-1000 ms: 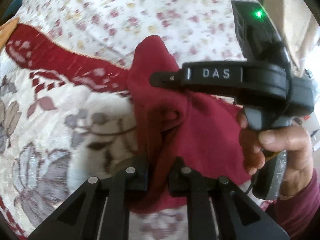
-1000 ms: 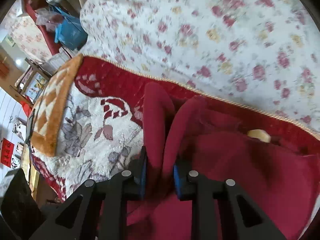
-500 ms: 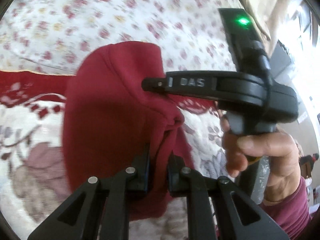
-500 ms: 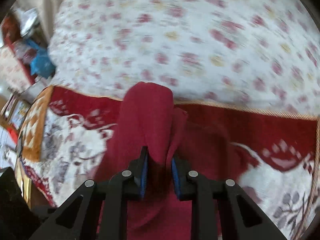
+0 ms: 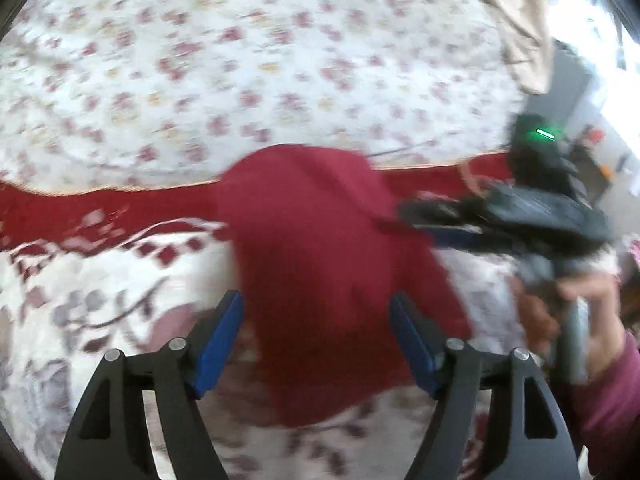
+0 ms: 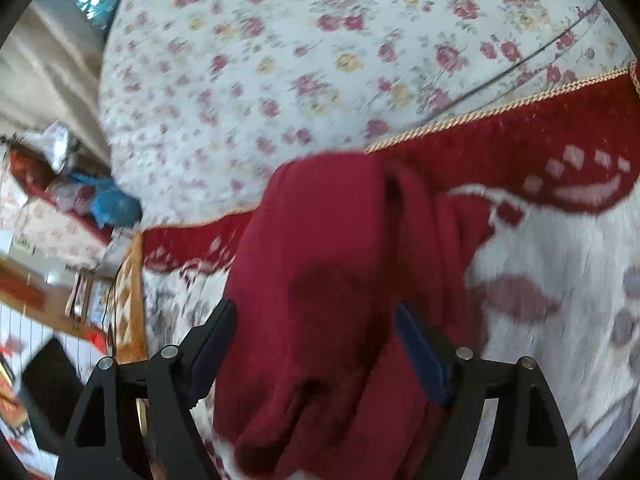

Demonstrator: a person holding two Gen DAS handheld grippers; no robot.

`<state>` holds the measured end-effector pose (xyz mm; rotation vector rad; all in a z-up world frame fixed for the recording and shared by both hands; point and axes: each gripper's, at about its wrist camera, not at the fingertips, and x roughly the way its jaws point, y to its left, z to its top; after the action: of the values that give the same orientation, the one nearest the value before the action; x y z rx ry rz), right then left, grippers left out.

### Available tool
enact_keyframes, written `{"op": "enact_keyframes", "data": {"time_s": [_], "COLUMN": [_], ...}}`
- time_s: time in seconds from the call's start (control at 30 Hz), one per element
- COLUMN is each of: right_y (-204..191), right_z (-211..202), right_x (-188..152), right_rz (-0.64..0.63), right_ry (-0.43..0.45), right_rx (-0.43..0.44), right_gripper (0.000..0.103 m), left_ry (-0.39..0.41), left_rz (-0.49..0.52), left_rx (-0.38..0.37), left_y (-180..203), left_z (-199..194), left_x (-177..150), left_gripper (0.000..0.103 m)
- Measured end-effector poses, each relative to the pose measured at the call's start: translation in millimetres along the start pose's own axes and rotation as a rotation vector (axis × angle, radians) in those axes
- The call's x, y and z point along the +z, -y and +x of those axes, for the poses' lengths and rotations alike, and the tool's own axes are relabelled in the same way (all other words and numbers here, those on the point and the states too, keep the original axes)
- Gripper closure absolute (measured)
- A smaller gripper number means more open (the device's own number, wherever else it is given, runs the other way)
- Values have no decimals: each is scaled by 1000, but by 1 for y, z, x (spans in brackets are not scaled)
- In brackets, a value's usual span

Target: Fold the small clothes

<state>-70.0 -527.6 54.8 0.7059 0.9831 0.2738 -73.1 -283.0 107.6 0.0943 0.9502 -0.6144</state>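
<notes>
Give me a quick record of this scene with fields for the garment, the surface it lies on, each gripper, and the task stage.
garment: dark red knit garment, bunched, lying on the blanket
surface: white blanket with red border and grey leaf pattern, over a floral sheet
left gripper: jaws opening, garment between them, pads clear
right gripper: jaws opening, garment between them
stage: fold just released
</notes>
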Motion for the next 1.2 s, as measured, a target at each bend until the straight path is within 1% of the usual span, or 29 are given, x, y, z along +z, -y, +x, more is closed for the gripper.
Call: {"op": "enact_keyframes", "data": {"time_s": [0.07,0.1,0.13,0.17,0.2,0.23,0.3,0.33,0.4,0.43,0.47,0.5,0.53,0.57,0.6,0.63,0.67,0.73,0.8,0.83,0.87,0.9,0.93,0.97,1.03,1.07,1.1,1.13,1.2], "right_y": [-6,-9,-14,-20,-27,-34,-42,-43,-42,-36,-27,-21,-13,-10,-8,-8,-9,-9,-15,-19,-25,-35,-40,-42,-33,-21,-14,-9,-14], "right_z": [18,30,38,42,42,37,18,7,-7,-9,-7,-1,6,8,5,-2,-10,-35,-51,-50,-45,-32,-21,-7,21,33,35,31,18], "right_x": [-12,-17,-21,-23,-24,-26,-25,-26,-28,-27,-26,-24,-25,-27,-28,-29,-28,-24,-17,-13,-10,-6,-6,-6,-6,-4,-2,-1,-4], "right_rz": [-12,-15,-30,-62,-111,-156,-219,-249,-288,-284,-262,-239,-223,-209,-200,-191,-184,-161,-145,-155,-177,-224,-264,-296,-345,-323,-293,-263,-247], "right_ry": [-33,-43,-37,-23,-8,7,36,50,79,86,82,61,24,12,13,25,48,126,208,215,204,176,152,127,94,76,80,102,101], "right_rx": [-24,-49,-83,-129,-176,-205,-173,-172,-247,-301,-312,-299,-274,-272,-270,-257,-261,-346,-362,-344,-320,-296,-300,-327,-480,-501,-475,-441,-426], "right_gripper": [15,14,20,28,54,67,73,73,73,73,73,72,64,61,50,43,41,35,35,35,36,39,45,48,52,52,49,49,48], "left_ry": [-19,-30,-43,-56,-64,-61,-44,-34,-19,-21,-28,-38,-49,-57,-62,-62,-60,-63,-74,-76,-78,-78,-76,-73,-72,-73,-75,-76,-80], "left_rz": [-31,-38,-46,-56,-72,-91,-114,-118,-106,-94,-84,-77,-71,-67,-62,-57,-50,-39,-41,-41,-39,-37,-35,-34,-29,-27,-27,-26,-20], "left_rx": [52,78,101,111,112,108,97,88,90,97,100,101,100,100,103,104,106,117,126,128,129,132,137,141,146,143,139,142,146], "left_y": [-13,-17,-19,-21,-25,-30,-32,-33,-29,-24,-21,-19,-15,-13,-11,-9,-7,-6,-5,-4,-4,-3,-1,-1,0,0,1,1,3], "left_z": [8,15,21,25,27,26,17,12,8,11,15,20,25,30,33,33,34,36,41,43,45,46,47,48,49,50,51,52,54], "left_x": [-3,-4,-5,-7,-8,-7,-8,-8,-9,-8,-8,-8,-8,-9,-10,-11,-12,-15,-16,-16,-16,-16,-16,-16,-16,-16,-16,-17,-17], "left_gripper": [29,29,29,29,29,29,29,29,29,29,29,29,29,29,29,29,29,29,29,29,29,28,27,25,24,22,21,21,20]}}
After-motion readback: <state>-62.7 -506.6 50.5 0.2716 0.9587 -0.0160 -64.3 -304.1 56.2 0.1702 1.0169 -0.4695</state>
